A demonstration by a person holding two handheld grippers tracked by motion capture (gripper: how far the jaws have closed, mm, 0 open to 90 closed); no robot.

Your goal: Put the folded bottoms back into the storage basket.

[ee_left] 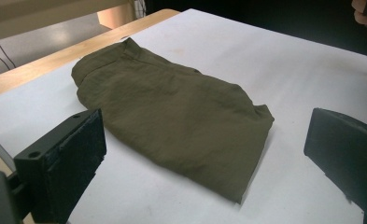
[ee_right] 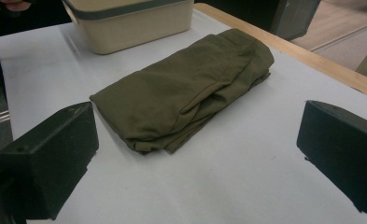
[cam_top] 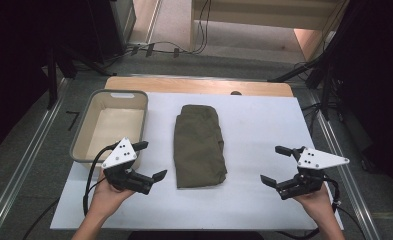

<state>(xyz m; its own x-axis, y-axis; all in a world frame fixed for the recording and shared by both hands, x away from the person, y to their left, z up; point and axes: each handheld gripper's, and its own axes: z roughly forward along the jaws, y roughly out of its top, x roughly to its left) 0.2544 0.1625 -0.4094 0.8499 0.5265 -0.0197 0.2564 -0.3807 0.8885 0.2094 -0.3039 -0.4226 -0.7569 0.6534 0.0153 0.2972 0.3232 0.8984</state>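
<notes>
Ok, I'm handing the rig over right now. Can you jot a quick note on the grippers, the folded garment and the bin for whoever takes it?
Left gripper: jaws wide open, holding nothing, near the front left of the garment.
Right gripper: jaws wide open, holding nothing, off to the garment's right.
Olive folded garment: lies flat mid-table on the white sheet, untouched by either gripper.
Beige bin: at the table's left, nothing in it.
Done: garment looks folded.
Left: probably grasp it and move it into the bin.
</notes>
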